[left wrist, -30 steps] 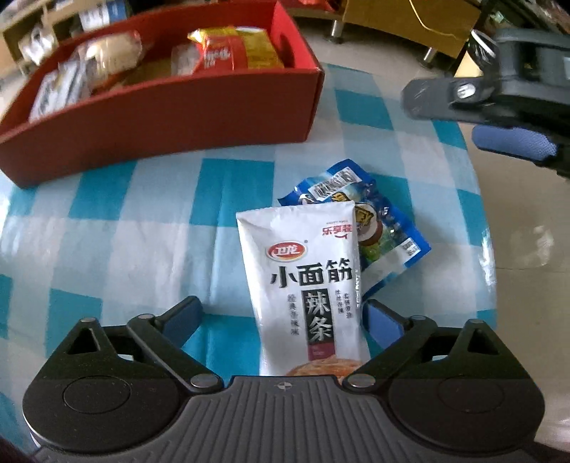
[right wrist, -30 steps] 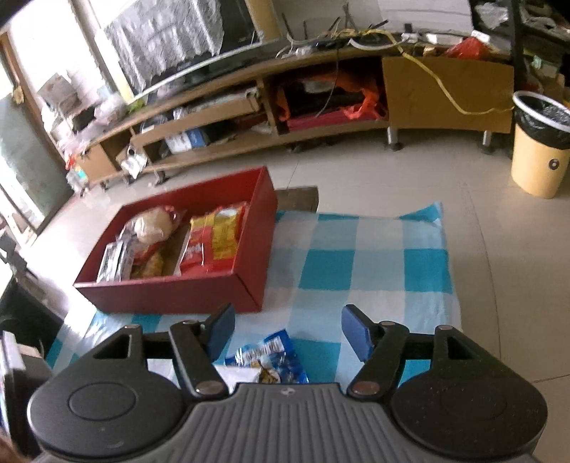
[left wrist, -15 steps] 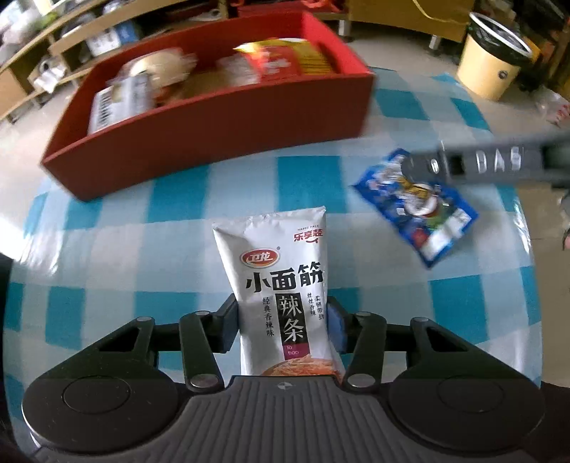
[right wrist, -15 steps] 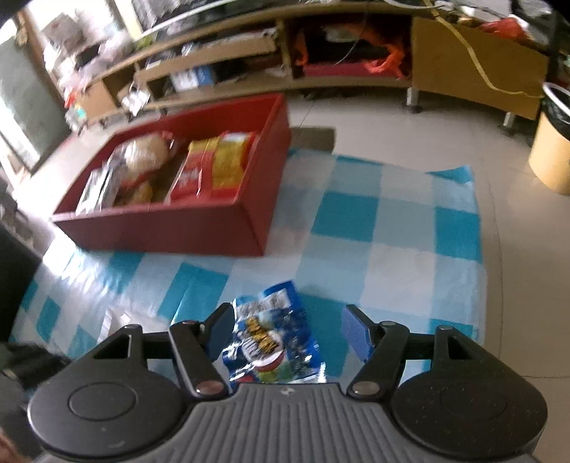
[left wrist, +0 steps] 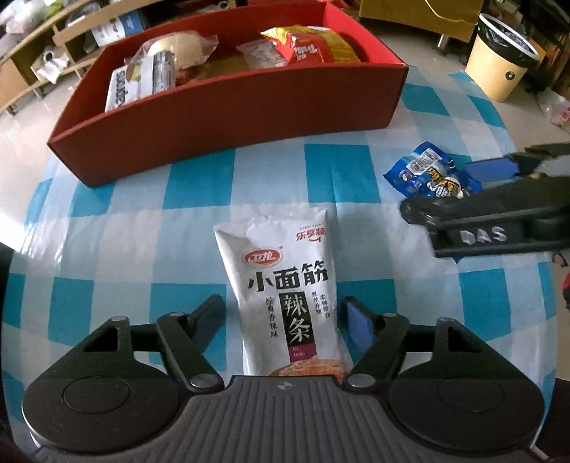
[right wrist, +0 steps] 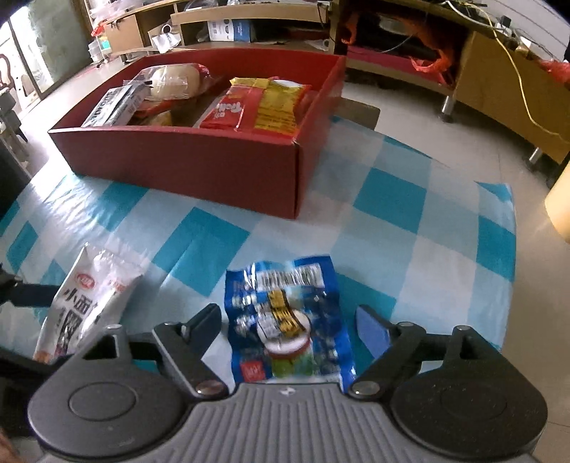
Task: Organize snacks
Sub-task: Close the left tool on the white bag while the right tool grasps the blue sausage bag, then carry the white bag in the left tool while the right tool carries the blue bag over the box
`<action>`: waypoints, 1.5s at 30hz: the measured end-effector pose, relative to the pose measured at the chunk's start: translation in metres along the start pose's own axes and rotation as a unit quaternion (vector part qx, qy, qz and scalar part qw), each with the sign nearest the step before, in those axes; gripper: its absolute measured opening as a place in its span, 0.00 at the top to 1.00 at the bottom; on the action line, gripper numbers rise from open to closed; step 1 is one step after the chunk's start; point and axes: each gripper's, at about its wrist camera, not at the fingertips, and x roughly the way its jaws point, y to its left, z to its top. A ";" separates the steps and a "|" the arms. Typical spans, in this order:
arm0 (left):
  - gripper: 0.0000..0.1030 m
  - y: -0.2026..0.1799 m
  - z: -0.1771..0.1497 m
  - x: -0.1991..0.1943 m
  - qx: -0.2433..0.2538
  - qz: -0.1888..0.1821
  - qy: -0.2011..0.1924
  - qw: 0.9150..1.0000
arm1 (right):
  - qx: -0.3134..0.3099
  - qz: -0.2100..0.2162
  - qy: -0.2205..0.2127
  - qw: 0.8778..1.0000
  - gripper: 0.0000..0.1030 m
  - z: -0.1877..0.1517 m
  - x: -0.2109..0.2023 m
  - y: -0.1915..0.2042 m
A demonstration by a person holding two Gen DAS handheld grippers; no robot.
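- The left gripper (left wrist: 283, 317) has its fingers (left wrist: 359, 320) spread apart, one on each side of the white snack pouch (left wrist: 285, 302); a gap shows on both sides, so nothing is gripped.
- That pouch lies flat between the left fingers, its top end pointing away from them, on the blue-and-white checked cloth (left wrist: 178, 213) over the tabletop.
- The right gripper (right wrist: 294, 327) likewise has its fingers (right wrist: 372, 331) released and wide, straddling the blue snack packet (right wrist: 288, 317), which lies flat on the cloth, the right finger well clear of it.
- To the left of the right fingers lies the white pouch, with one dark finger of the left gripper beside it.
- Beyond both pairs of fingers sits the red box (right wrist: 199, 164) on the cloth, holding a red-and-yellow packet (right wrist: 263, 103), a pale round bun in wrap (right wrist: 174, 80) and a grey-white packet (right wrist: 114, 103).
- Further out, to the right of the left fingers, a yellow bin (left wrist: 498, 64) stands on the floor; past the box run low wooden shelves (right wrist: 249, 17).
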 end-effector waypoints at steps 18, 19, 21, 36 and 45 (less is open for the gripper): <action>0.46 0.003 0.000 -0.019 -0.010 -0.020 -0.020 1.000 | 0.052 0.007 -0.045 0.998 0.34 -0.022 -0.040 0.001; 0.47 0.005 0.001 -0.021 -0.013 -0.020 -0.023 0.999 | 0.059 0.012 -0.054 0.997 0.34 -0.022 -0.045 0.003; 0.47 0.008 0.004 -0.025 -0.020 -0.023 -0.028 0.999 | 0.068 0.019 -0.068 0.995 0.34 -0.020 -0.053 0.005; 0.48 0.021 0.022 -0.045 -0.042 -0.008 -0.071 0.997 | 0.084 0.055 -0.118 0.988 0.34 0.005 -0.065 0.011; 0.48 0.027 0.031 -0.049 -0.044 0.008 -0.085 0.995 | 0.080 0.057 -0.126 0.987 0.34 0.016 -0.061 0.013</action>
